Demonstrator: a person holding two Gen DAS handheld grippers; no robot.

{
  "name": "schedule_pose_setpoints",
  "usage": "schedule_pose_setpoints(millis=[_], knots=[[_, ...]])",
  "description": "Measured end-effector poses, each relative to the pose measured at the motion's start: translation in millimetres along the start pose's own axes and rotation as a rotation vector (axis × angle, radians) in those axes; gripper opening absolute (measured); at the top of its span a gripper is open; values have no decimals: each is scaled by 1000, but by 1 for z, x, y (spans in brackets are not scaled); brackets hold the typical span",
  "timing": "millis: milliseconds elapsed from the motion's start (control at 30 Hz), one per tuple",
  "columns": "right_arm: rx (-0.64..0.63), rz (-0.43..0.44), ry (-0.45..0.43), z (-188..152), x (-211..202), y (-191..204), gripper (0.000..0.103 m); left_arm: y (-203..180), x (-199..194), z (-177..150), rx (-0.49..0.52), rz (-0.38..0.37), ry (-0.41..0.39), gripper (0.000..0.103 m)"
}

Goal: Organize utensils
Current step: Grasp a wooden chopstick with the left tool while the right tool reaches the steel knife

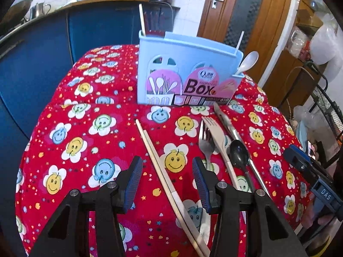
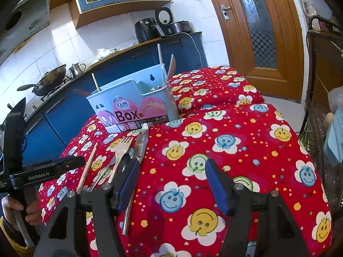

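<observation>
Utensils lie loose on the red smiley-flower tablecloth (image 1: 103,98), and we have them right in front of us. A pair of pale chopsticks (image 1: 150,143) runs diagonally from the middle of the cloth back toward us. To their right sits a little cluster: a fork (image 1: 204,132), a white-bladed knife (image 1: 220,141) lying over it, a black spoon (image 1: 238,152) and a longer metal piece (image 1: 225,117) angling up toward the box.

The light-blue utensil box (image 1: 182,64) stands upright at the far side of the cloth, just beyond the cluster. We already see 1 chopstick (image 1: 142,19) sticking out of its left compartment, and a white spoon (image 1: 248,62) and a thin white stick (image 1: 239,42) poking out at its right end.

Our left gripper (image 1: 167,175) hangs over the near part of the cloth, jaws roughly half apart. The chopsticks pass between the blue pads (image 1: 134,184), but neither pad touches them, so nothing is gripped.

Our right gripper (image 2: 171,184) comes in just right of the cluster, jaws parted wide and gripping nothing, only cloth between them. Its left pad (image 2: 128,184) sits in front of the cluster's handles; we cannot tell whether it touches them.
</observation>
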State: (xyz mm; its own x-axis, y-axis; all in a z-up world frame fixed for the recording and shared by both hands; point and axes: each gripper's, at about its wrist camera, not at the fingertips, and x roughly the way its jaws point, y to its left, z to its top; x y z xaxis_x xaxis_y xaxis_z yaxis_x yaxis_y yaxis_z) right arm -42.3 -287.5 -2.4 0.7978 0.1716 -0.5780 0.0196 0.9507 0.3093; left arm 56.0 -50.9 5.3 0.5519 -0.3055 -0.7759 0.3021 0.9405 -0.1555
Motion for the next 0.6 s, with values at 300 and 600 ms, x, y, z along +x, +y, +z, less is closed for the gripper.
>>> schedule_pose_setpoints(millis=[300, 600], knots=[[4, 2, 3, -1, 0, -3, 66, 14, 20, 0, -84, -79, 98, 27], [2, 7, 2, -2, 0, -3, 66, 27, 20, -2, -163, -170, 91, 7]])
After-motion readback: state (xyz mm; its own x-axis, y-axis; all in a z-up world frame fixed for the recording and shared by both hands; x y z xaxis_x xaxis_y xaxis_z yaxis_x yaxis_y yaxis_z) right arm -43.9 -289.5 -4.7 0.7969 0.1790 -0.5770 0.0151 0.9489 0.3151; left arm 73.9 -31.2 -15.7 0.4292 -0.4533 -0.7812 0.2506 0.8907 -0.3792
